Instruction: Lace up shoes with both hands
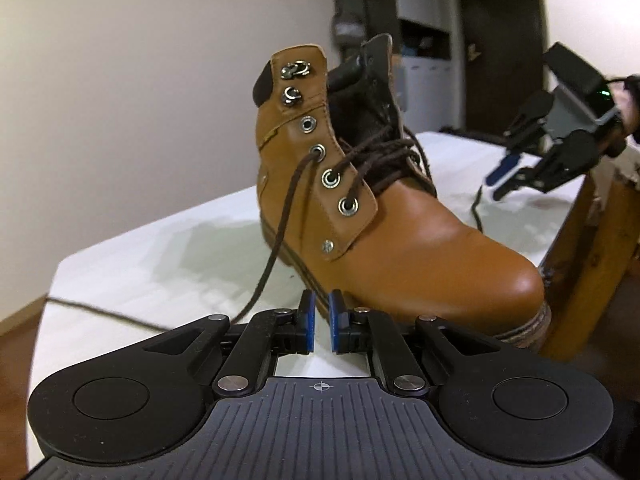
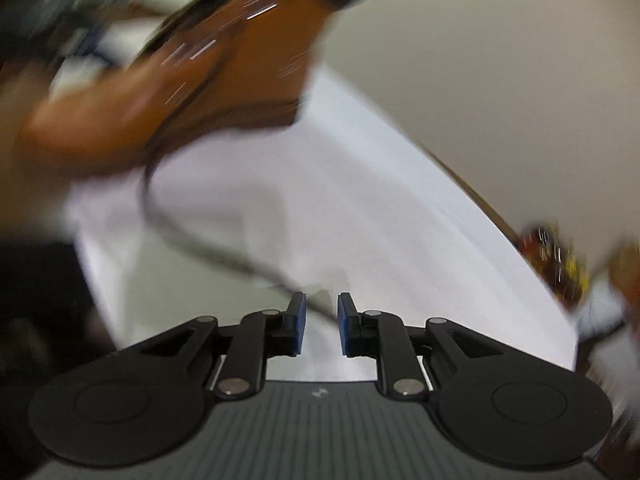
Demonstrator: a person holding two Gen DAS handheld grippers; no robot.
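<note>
Tan boot [image 1: 400,232] sits at the white table's [image 1: 160,264] near edge, half laced. Left gripper [image 1: 322,326] slightly spread, empty. Right gripper [image 2: 321,330] spread, brown lace [image 2: 224,254] lying loose between its pads.

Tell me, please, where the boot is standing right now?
In the left wrist view the boot stands mid-frame on the white table, just beyond the left gripper.
</note>
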